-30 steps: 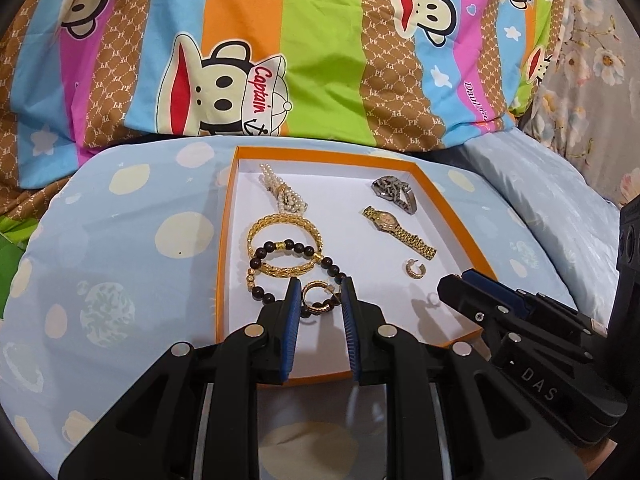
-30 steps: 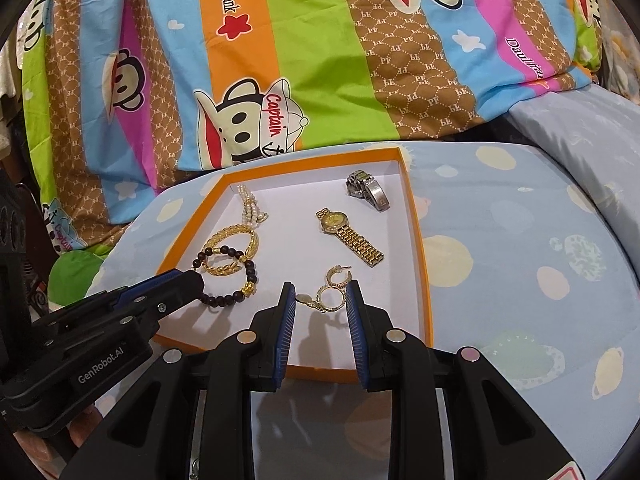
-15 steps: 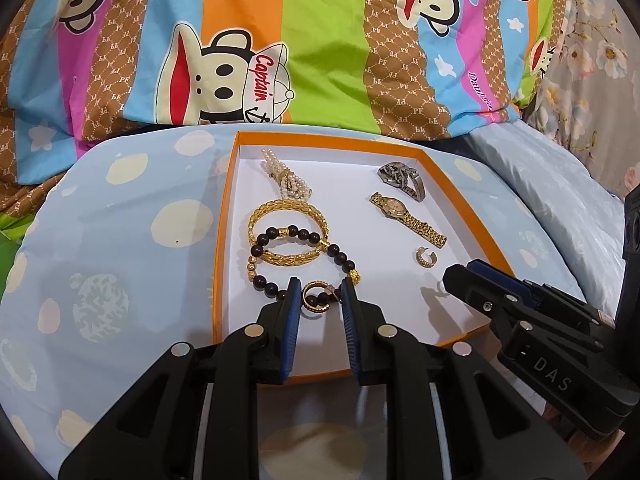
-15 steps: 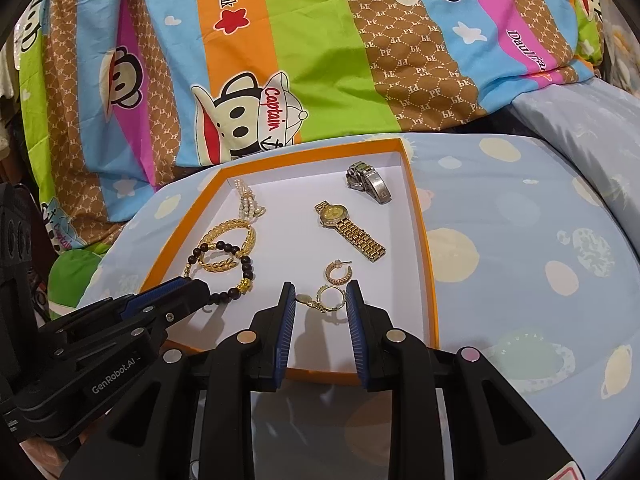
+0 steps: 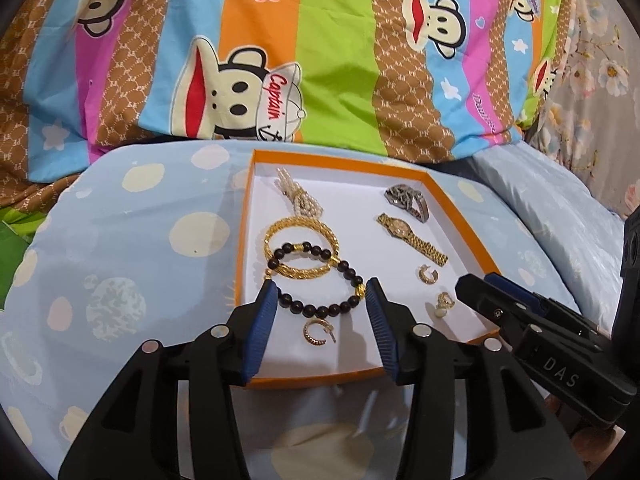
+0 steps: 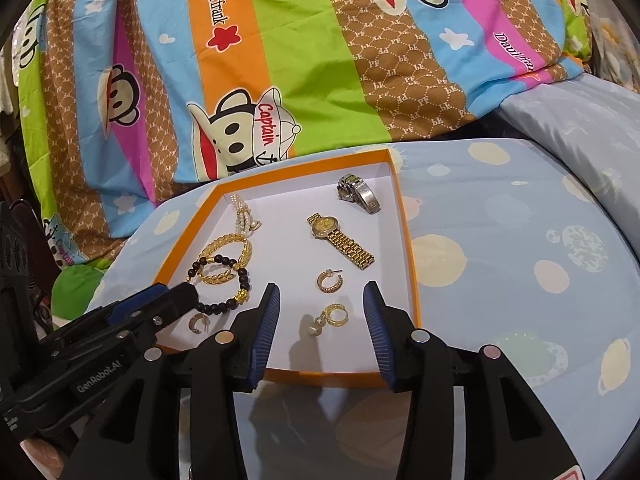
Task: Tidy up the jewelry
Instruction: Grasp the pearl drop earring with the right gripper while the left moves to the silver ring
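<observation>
An orange-rimmed white tray lies on a blue spotted cushion. It holds a pearl piece, a gold bangle, a dark bead bracelet, a silver watch, a gold watch and hoop earrings. My left gripper is open over the tray's near left part, with a gold hoop earring lying loose between its fingers. My right gripper is open above a pearl-drop gold earring; another hoop lies just beyond.
A striped cartoon-monkey quilt rises behind the tray. A pale blue pillow lies to the right. The right gripper's body crosses the tray's near right corner in the left wrist view.
Both grippers have opened wide. The left one has let go of the hoop earring, the right one of the pearl-drop earring; both earrings now lie on the tray floor.
</observation>
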`<move>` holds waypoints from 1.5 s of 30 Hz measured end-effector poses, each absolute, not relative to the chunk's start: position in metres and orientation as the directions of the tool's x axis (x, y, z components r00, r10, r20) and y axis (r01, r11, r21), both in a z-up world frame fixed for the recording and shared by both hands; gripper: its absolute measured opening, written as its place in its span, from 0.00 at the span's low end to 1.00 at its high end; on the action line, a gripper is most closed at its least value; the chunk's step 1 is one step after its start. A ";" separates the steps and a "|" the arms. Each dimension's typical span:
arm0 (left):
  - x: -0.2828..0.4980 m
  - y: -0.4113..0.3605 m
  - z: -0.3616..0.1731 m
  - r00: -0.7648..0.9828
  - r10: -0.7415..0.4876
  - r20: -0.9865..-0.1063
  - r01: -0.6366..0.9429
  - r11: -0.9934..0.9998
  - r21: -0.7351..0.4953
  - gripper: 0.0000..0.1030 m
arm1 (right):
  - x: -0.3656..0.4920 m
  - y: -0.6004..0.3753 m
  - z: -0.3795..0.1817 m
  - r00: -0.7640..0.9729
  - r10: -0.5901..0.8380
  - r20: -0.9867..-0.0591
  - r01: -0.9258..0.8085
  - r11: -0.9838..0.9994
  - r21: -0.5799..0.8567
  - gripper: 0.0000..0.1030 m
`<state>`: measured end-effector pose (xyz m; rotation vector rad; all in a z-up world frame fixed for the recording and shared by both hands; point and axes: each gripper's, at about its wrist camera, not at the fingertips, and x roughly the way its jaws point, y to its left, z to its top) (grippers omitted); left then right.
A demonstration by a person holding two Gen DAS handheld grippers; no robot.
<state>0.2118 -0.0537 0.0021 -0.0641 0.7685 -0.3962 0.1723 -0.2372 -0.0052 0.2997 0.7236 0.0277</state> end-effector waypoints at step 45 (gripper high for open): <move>0.082 0.029 -0.007 0.654 -0.311 -0.690 0.231 0.950 -0.209 0.50 | 0.033 -0.137 -0.023 0.628 0.165 -0.761 -0.029 0.982 0.189 0.21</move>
